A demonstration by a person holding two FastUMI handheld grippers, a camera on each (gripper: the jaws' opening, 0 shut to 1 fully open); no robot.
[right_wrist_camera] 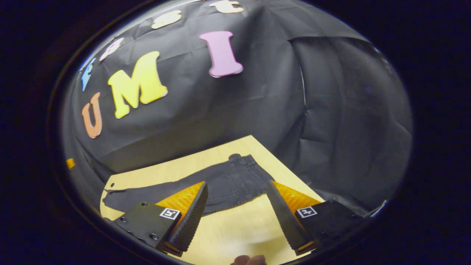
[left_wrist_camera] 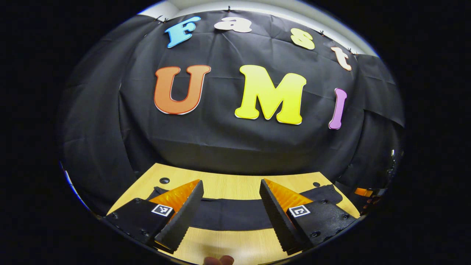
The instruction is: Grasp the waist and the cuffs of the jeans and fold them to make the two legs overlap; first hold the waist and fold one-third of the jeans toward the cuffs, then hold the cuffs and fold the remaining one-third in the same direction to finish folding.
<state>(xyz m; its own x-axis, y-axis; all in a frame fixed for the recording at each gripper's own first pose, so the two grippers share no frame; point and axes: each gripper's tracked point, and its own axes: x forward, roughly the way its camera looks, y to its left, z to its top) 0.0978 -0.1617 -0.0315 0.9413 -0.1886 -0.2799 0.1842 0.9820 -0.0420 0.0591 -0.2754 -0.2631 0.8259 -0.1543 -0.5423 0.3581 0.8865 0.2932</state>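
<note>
**Jeans flat on the table, both grippers open and empty above them**

The dark jeans (right_wrist_camera: 220, 186) lie spread flat on the light wooden table (right_wrist_camera: 235, 228), already doubled so that one leg lies on the other. In the right gripper view they run crosswise ahead of the fingers: the waist (right_wrist_camera: 244, 162) lies beyond and between the fingertips, toward the table's far corner, and the legs trail off past the left finger to the cuffs (right_wrist_camera: 110, 200) near the table's left edge. The right gripper (right_wrist_camera: 237, 187) has its fingers spread wide, holding nothing and not touching the cloth.

In the left gripper view the jeans (left_wrist_camera: 232, 213) show as a dark band across the table (left_wrist_camera: 228, 184), passing behind both fingers and filling the gap between them. The left gripper (left_wrist_camera: 231, 184) is likewise spread wide and grips nothing. Fingertips of the person's hand (left_wrist_camera: 219, 260) peek in at the bottom edge, below the gripper. Behind the table hangs the booth's black cloth wall (left_wrist_camera: 220, 136).
</note>
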